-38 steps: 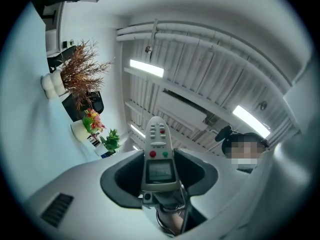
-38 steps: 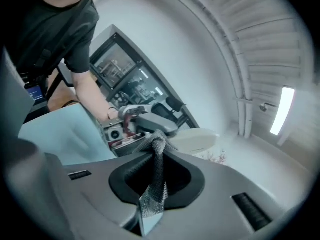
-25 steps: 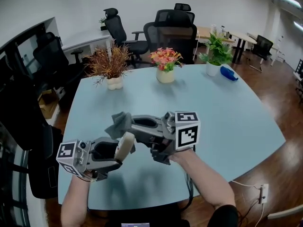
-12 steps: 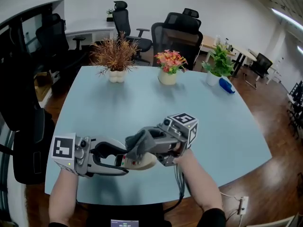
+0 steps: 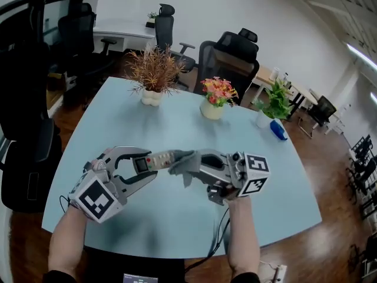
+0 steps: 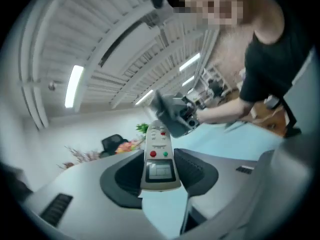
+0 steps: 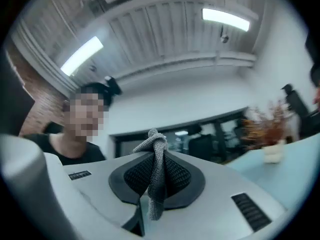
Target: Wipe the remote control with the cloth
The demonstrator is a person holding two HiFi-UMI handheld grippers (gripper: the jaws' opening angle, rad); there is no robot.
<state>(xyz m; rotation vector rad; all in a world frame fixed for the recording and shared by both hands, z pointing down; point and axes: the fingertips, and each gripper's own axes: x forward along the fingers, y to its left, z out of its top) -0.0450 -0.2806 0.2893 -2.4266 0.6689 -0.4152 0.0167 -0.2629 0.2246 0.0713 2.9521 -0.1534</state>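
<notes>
The left gripper has the remote control pinched by its near end. Its jaws are part-way closed on the two long sides, display and buttons facing up, and the whole thing is held above the pale blue table. Opposite, the right gripper has its jaws squeezed together on a bunched grey cloth, with a tuft poking out past the tips. The cloth sits right at the remote's far end, though I can't quite tell from here whether it's actually pressing on the plastic. To wipe well, I'd say hold the remote firm and level, lay the loose fold flat on the button face, and drag it along toward the left jaws, lightly enough not to lever the remote out of the grip.
</notes>
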